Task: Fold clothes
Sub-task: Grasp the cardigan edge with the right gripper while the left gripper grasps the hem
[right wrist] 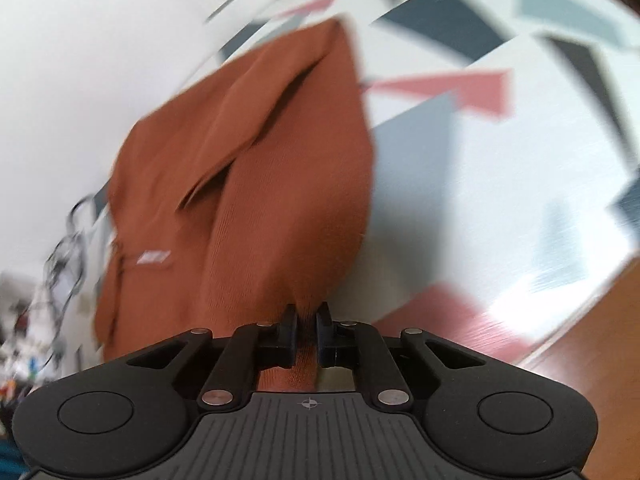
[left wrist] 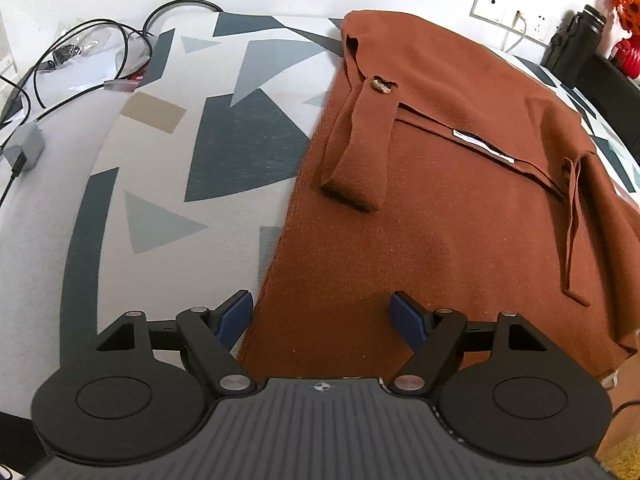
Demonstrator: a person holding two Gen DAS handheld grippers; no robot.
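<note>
Rust-brown knit garment (left wrist: 440,208) lay spread on table under a cloth with geometric print (left wrist: 224,140), filling the left wrist view from 6 up to 1 o'clock. Buttoned strap (left wrist: 360,148) with brown button (left wrist: 382,85) flopped across upper part near 12. White neck label (left wrist: 482,145) sat toward 2 o'clock along an inner seam. Thin tie strip (left wrist: 572,232) hung down at 3 o'clock.

Left gripper (left wrist: 322,314) stood released, blue pads (left wrist: 234,318) set wide apart; nothing clamped. Garment's near left edge ran between the pads, no pad visibly pressing on it.

Right gripper (right wrist: 306,320) was clenched on garment fabric (right wrist: 256,184); a pinch of rust-brown knit bunched between the black fingertips (right wrist: 288,326) at 6 o'clock. Cloth rose from the pinch toward 12, a fold crease running up toward 1. Label seen again at 9 o'clock in right wrist view, blurred. Right wrist view heavily smeared; patterned tablecloth streaked across 1 to 4 o'clock.

Black cables (left wrist: 92,52) looped at 10 o'clock beyond table edge. Grey power adapter (left wrist: 26,148) at 9 o'clock. Wall socket panel (left wrist: 516,16) at 2 o'clock, dark bottle (left wrist: 580,40) just right of it, orange flowers (left wrist: 628,4) in far corner.
</note>
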